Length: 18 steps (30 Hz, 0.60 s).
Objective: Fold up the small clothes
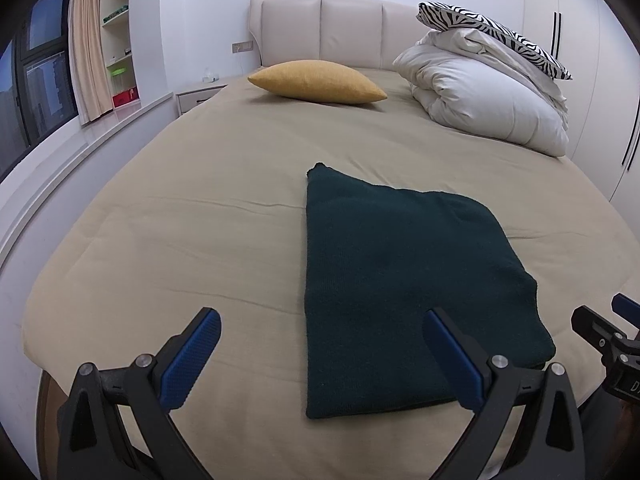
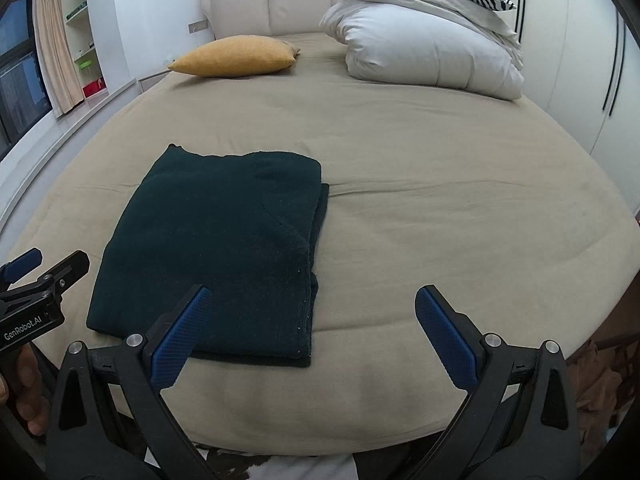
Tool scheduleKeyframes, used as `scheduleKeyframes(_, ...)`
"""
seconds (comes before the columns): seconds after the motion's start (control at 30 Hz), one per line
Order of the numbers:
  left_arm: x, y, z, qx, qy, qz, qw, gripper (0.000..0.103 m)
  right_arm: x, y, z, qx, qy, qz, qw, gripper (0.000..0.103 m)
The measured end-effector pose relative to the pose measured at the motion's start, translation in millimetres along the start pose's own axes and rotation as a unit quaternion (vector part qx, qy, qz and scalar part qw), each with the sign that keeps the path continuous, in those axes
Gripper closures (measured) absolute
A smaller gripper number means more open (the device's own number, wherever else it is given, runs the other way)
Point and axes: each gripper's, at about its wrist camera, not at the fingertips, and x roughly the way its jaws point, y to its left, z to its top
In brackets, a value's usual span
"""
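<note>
Dark green cloth point(image 1: 404, 288) lay folded on bed point(image 1: 200, 220); left claw point(image 1: 320, 360) and right claw point(image 2: 312, 332) both wide, empty.

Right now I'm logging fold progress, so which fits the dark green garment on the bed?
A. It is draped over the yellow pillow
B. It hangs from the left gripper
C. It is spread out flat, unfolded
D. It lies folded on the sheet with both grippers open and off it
D: the dark green garment lies in stacked layers on the beige sheet, and the left gripper and right gripper are both open and empty.
</note>
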Motion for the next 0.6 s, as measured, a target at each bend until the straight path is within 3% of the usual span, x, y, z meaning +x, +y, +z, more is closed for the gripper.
scheduleKeyframes(0.6, 0.8, -0.8, 0.0, 0.001, 0.001, 0.000, 1.0000, 0.000, 0.9, 1.0, -1.4, 0.002, 0.001, 0.001, 1.000, 0.000)
